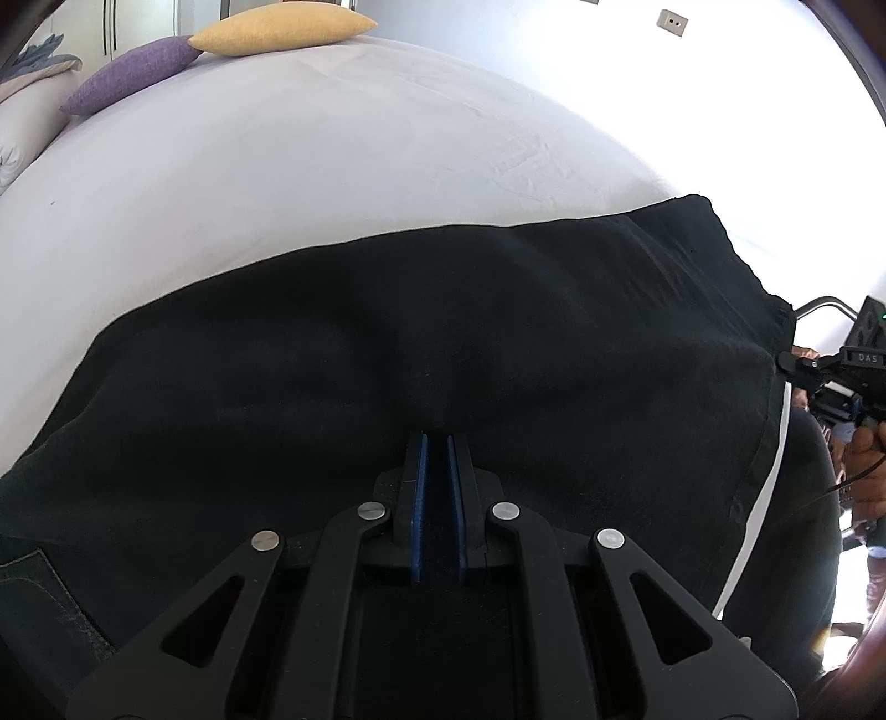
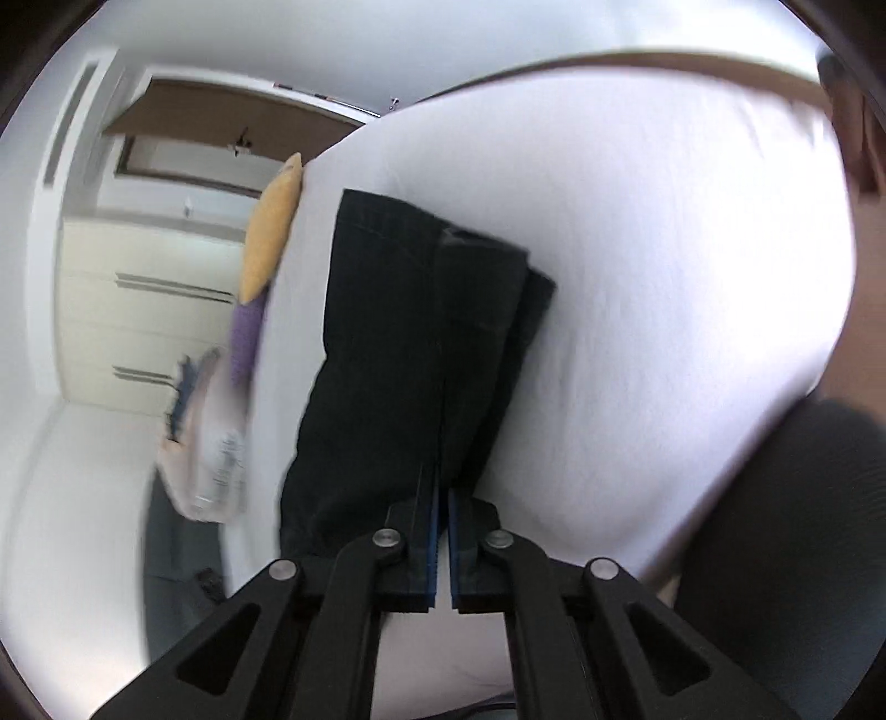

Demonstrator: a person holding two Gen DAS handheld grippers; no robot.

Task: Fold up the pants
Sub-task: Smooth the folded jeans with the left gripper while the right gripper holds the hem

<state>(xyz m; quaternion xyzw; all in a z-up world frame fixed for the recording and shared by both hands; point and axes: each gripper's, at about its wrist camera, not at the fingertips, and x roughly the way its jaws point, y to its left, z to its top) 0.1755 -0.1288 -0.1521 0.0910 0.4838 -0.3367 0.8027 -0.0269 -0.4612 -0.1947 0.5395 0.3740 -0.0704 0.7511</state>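
Nearest the left wrist camera, the left claw [image 1: 436, 443] had its blue pads [image 1: 421, 498] drawn almost together, with a pinch of black cloth from the pants [image 1: 443, 332] bunched at their tips, so it was closed on the fabric. The pants spread as a wide dark sheet across the near part of the bed [image 1: 332, 166], reaching from the lower left edge of that view, where a stitched seam showed, up to a hemmed corner at the right. Past that right edge the other handheld device [image 1: 853, 376] and part of a hand [image 1: 864, 459] around it were in sight, just beside the cloth. Beyond the pants the pale sheet of the bed lay bare up to a purple cushion [image 1: 127, 77] and a yellow cushion [image 1: 282, 27] touching each other at the far side. In the right wrist view, which was blurred, the right claw [image 2: 443, 487] had its pads pressed close together, and the black cloth appeared to run right down to its tips, though whether it was gripped could not be told. From there the pants stretched away as a folded, layered strip with stitched hems at the far end, lying on the white bed. Farther off stood the same cushions at the bed's edge, a patterned pillow [image 2: 210, 443] and pale cupboard doors [image 2: 138, 304].
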